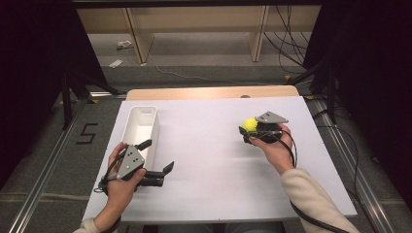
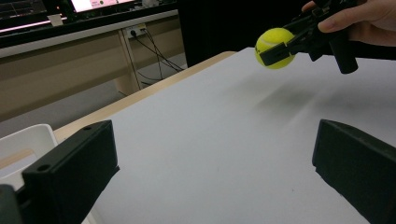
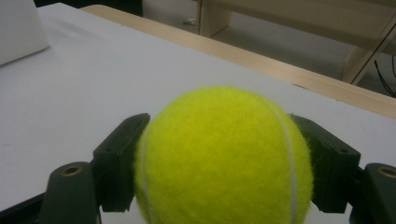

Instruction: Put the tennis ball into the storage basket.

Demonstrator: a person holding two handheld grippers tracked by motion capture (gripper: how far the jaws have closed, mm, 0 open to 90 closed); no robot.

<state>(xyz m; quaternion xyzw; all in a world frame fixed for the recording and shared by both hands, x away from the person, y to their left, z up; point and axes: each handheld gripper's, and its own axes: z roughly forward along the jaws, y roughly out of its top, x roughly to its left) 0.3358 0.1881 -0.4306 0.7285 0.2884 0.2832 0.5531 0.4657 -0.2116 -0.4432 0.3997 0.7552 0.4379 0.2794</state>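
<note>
Resting on the white table (image 1: 209, 160) at its far left is a long white bin (image 1: 141, 127), the only other thing on the sheet; its long axis runs near to far, and it lies well apart from the yellow tennis ball (image 1: 249, 124). A bare stretch of table lies between the ball and the bin. Beyond the far edge, wooden shelf legs and loose cables stand on the floor.

The ball is at the right of the table, toward the far side, clamped between the 2 jaws of the right gripper (image 1: 248, 130). In the right gripper view the ball (image 3: 224, 158) sits squarely between the black jaws, 1 pressing each flank, its white seam curving down both sides. Being round, it has no long axis to speak of. In the left gripper view the ball (image 2: 274, 47) hangs above the table with a shadow below it, so it is lifted clear of the surface.

The right hand (image 1: 274, 148) comes in from the near right, sleeve angled toward the far left, the gripper pointing left. The left hand (image 1: 121, 179) holds the left gripper (image 1: 156, 156) just beside the bin's near end, its 2 jaws spread wide apart with nothing between them, pointing right.
</note>
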